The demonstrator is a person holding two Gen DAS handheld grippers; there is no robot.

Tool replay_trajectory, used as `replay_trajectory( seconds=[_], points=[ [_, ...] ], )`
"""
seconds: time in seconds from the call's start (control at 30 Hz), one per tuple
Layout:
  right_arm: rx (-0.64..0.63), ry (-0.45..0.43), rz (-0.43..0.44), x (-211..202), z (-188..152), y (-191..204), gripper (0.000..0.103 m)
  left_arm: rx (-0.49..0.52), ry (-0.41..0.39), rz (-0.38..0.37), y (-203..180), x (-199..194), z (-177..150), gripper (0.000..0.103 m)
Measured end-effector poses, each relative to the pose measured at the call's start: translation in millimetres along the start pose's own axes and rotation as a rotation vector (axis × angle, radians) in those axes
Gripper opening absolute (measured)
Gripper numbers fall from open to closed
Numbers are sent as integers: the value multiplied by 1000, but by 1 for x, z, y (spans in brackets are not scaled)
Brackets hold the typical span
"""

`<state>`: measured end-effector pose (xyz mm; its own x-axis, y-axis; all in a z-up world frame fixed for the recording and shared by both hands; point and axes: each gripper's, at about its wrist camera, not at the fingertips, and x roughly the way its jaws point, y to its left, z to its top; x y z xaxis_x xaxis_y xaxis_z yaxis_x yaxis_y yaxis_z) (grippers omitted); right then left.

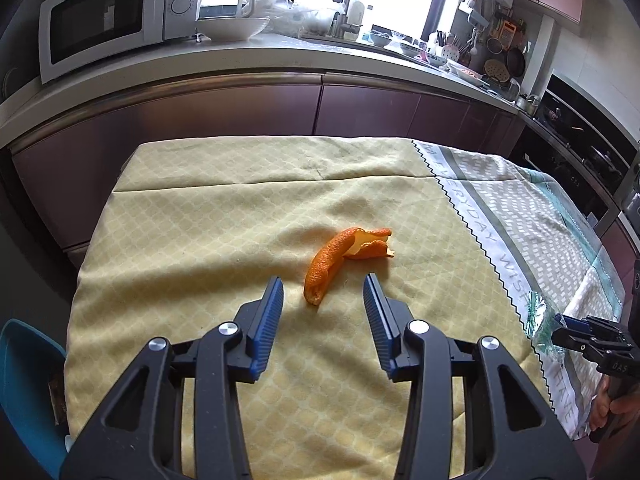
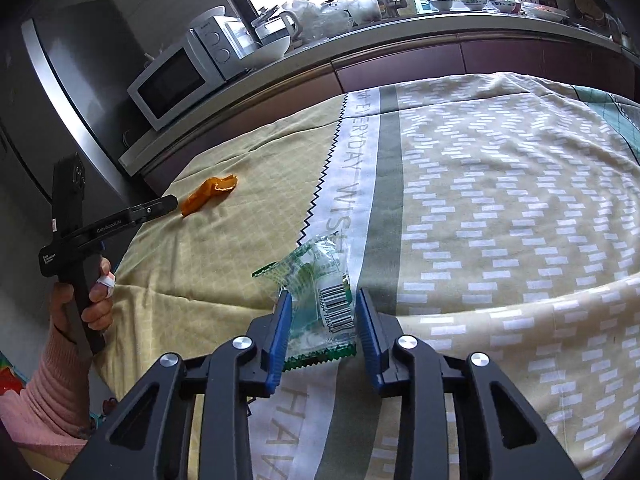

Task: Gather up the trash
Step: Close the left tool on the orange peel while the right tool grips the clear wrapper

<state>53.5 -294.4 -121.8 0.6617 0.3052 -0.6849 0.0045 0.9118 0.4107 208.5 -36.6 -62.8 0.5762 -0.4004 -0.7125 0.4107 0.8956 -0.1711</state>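
An orange peel (image 1: 338, 258) lies on the yellow tablecloth (image 1: 192, 240), just ahead of my left gripper (image 1: 324, 286), whose jaws are open with the peel's near end between the fingertips. The peel also shows in the right wrist view (image 2: 206, 194). A clear green plastic wrapper (image 2: 320, 300) with a barcode lies on the cloth between the open jaws of my right gripper (image 2: 323, 300). The left fingertip touches its edge. In the left wrist view the wrapper (image 1: 540, 320) and the right gripper (image 1: 564, 330) appear at the right edge.
The table stands before a kitchen counter (image 1: 280, 64) with a microwave (image 1: 100, 20), a white bowl (image 1: 232, 26) and dishes. A fridge (image 2: 60, 80) is at the left. A blue chair (image 1: 24, 380) sits by the table's left corner.
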Motion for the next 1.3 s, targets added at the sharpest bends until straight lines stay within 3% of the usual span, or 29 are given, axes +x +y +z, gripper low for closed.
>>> replay_trajectory(
  seconds=[0.37,0.5,0.67,0.97,1.3],
  points=[
    [0,-34,58,0,12,4,29,-20,76,-13,-2,32,10,40],
    [-15,-36,84,5,17,12,29,-29,88,-9,-2,37,11,21],
    [-21,-31,112,11,20,19,29,-32,87,-4,-3,35,8,15],
    [-44,-13,159,22,25,36,29,-23,42,28,-10,15,-8,13],
    [-84,-8,210,27,30,57,29,-61,-33,55,2,-39,-34,13]
  ],
)
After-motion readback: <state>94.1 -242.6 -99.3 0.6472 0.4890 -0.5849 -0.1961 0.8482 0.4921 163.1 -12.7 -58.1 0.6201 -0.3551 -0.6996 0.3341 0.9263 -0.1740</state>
